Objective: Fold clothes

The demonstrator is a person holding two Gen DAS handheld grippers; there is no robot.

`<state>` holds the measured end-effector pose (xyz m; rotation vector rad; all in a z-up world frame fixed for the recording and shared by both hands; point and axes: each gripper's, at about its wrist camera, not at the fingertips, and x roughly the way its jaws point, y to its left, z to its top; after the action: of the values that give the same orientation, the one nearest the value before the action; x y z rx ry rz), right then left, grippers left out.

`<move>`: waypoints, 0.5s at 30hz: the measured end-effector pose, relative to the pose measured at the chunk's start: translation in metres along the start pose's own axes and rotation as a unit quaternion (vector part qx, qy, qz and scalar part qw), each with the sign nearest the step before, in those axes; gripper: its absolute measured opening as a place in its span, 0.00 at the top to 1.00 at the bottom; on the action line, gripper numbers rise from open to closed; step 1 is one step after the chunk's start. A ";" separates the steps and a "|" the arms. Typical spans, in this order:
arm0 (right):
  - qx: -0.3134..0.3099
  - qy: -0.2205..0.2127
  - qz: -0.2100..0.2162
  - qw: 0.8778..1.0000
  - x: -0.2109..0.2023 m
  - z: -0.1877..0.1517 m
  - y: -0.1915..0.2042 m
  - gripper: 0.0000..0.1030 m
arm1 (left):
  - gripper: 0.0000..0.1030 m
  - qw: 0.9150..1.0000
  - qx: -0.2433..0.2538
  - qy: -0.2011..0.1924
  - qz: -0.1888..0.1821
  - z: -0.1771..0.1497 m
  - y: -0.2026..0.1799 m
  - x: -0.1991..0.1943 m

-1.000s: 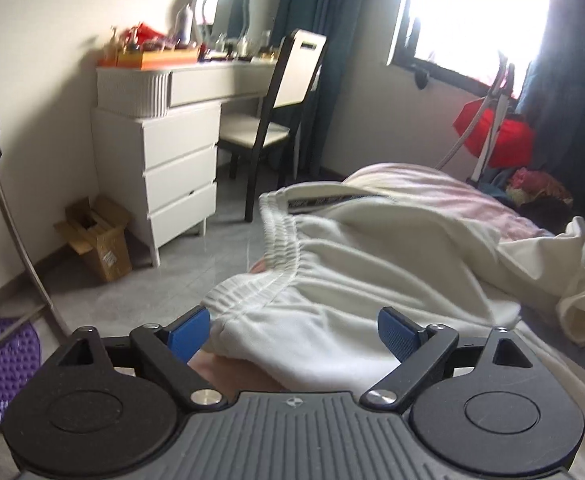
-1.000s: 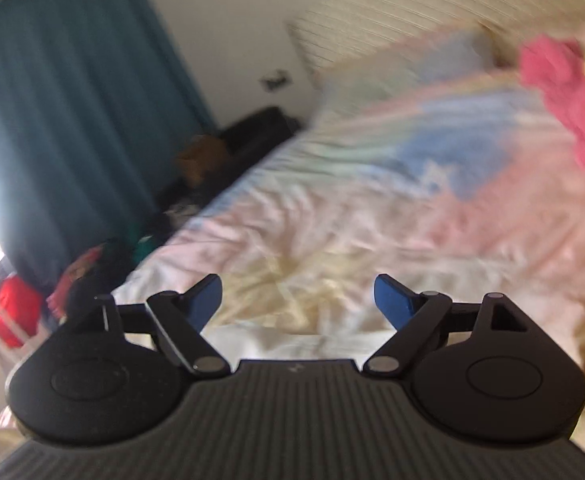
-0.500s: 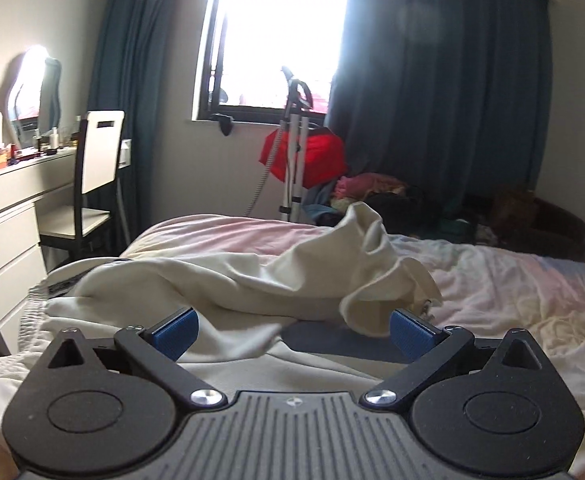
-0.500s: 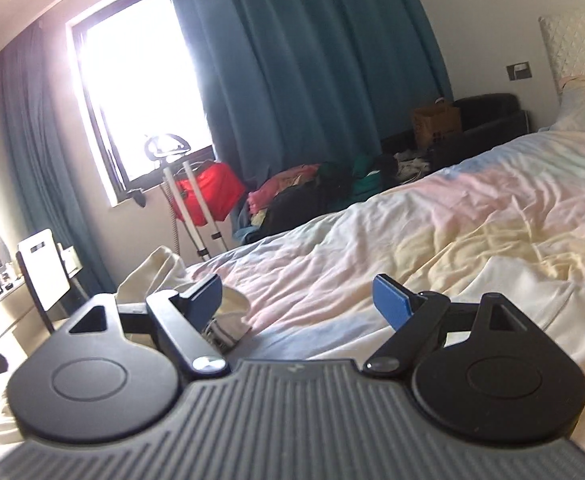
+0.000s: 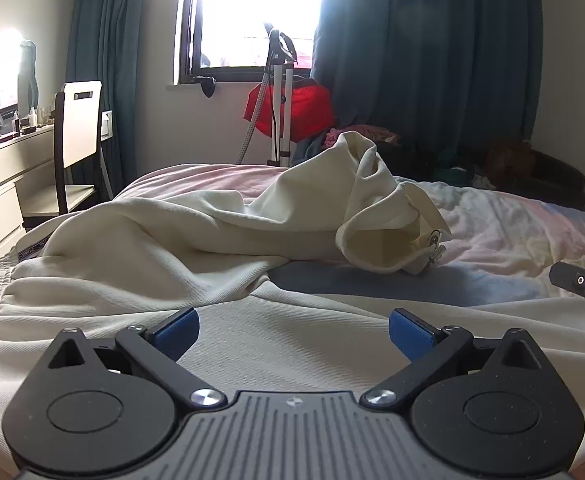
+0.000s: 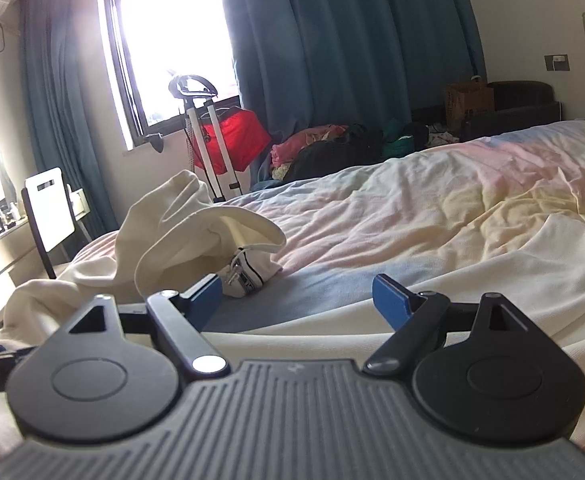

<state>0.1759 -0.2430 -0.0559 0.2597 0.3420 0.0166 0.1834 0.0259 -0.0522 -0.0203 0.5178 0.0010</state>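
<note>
So there's a big bed with a rumpled pastel pink, yellow and blue sheet taking up most of both views, and spread across the near end of it is the cream-white cotton garment with an elastic waistband, half flat and half bunched up into a peak toward the window. One cuff end flops open on the sheet with a little metal fastener poking out. Behind it all are dark teal curtains, a white chair with a dark frame and something red hanging on a silver stand. The left black gripper with blue pads sits low, tilted down over the flat part of the fabric, jaws spread wide with nothing pinched between them. The right black gripper with blue pads hangs alongside, nearly level, aimed at the bunched cuff, jaws also wide and empty. Its tip just pokes into the left view's right edge.
</note>
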 end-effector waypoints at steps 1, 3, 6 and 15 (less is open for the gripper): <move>-0.002 0.005 0.005 1.000 0.002 -0.003 0.000 0.18 | 0.01 1.000 0.007 0.000 -0.001 0.002 0.002 -0.002; -0.007 0.017 0.025 1.000 0.005 -0.010 0.002 0.19 | 0.01 1.000 0.024 -0.011 -0.002 0.008 0.005 -0.008; -0.013 0.057 0.063 0.996 0.017 -0.025 0.011 0.24 | 0.01 0.999 0.025 -0.039 0.017 0.020 0.016 -0.021; 0.008 0.115 0.092 0.989 0.109 -0.026 0.081 0.24 | 0.01 0.994 -0.104 -0.032 0.024 0.019 0.077 -0.031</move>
<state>0.2721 -0.1519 -0.0951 0.3062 0.5459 0.2274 0.1652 0.1032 -0.0213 -0.2100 0.4515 0.1028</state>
